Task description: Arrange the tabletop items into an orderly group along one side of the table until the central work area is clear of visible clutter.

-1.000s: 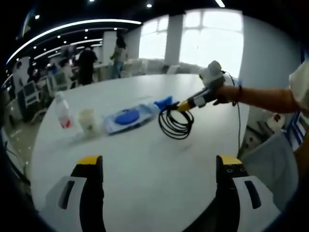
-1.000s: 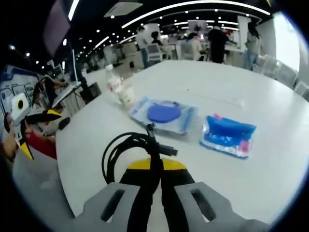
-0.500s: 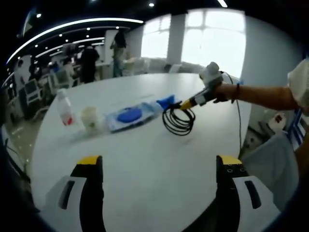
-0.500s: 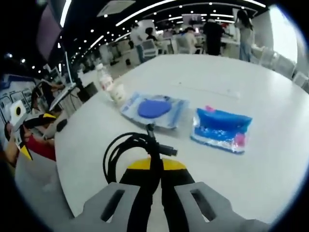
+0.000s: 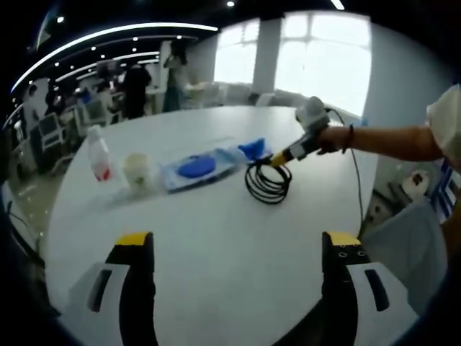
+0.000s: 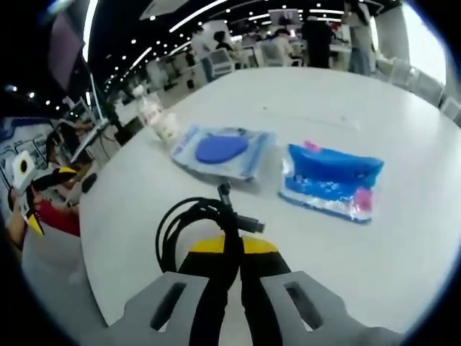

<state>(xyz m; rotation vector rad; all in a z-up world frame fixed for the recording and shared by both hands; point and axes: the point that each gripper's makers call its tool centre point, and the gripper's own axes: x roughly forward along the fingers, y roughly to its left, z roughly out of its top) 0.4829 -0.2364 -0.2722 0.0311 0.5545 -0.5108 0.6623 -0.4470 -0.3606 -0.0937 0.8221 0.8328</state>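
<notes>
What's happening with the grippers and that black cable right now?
Right gripper shut on the coiled black cable, over the white table. Left gripper open, holding nothing. Blue packs lie just ahead of the cable.

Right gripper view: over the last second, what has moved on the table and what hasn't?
The right gripper, shut on the coiled black cable throughout, has carried it closer to the blue plastic pouch and the clear packet with a blue disc. Those two, the small plastic bottle and the white cup kept their places on the white round table. The left gripper stayed open over bare table.
</notes>
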